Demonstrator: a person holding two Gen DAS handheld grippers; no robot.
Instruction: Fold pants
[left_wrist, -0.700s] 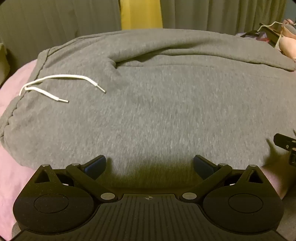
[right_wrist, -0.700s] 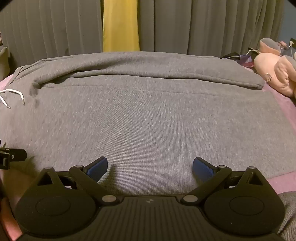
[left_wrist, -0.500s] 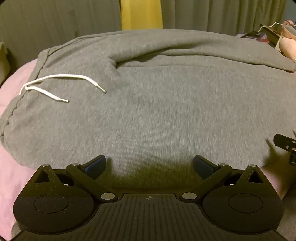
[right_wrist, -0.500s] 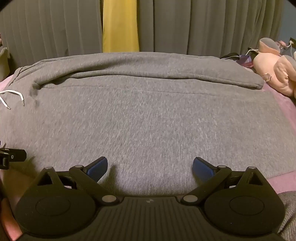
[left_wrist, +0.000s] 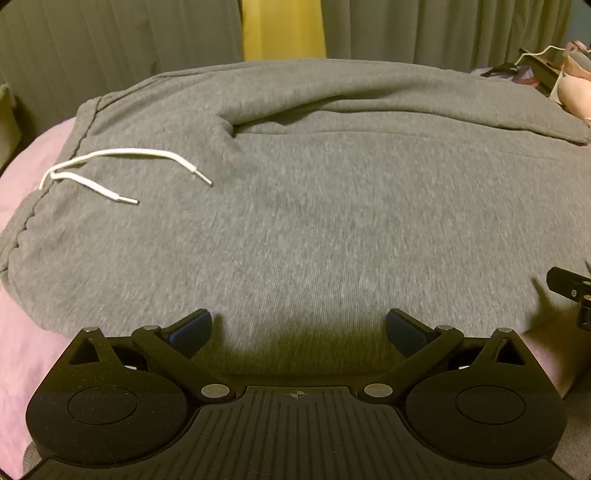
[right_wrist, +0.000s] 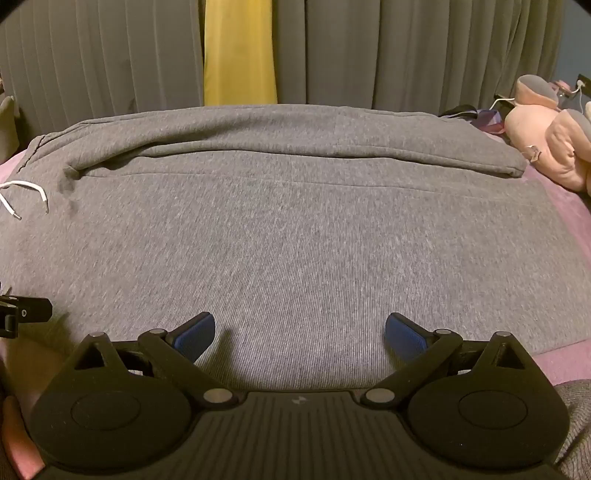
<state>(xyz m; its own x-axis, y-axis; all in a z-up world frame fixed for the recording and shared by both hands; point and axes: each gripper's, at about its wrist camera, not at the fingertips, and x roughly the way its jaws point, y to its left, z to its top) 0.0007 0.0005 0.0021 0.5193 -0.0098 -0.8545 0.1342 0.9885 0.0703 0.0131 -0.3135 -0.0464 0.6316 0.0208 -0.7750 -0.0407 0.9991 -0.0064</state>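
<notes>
Left wrist: one gray pants (left_wrist: 314, 229), two white drawstring ends (left_wrist: 122, 173).

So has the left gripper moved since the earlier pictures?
No. The left gripper sits at the same spot against the white drawstring on the pants.
</notes>
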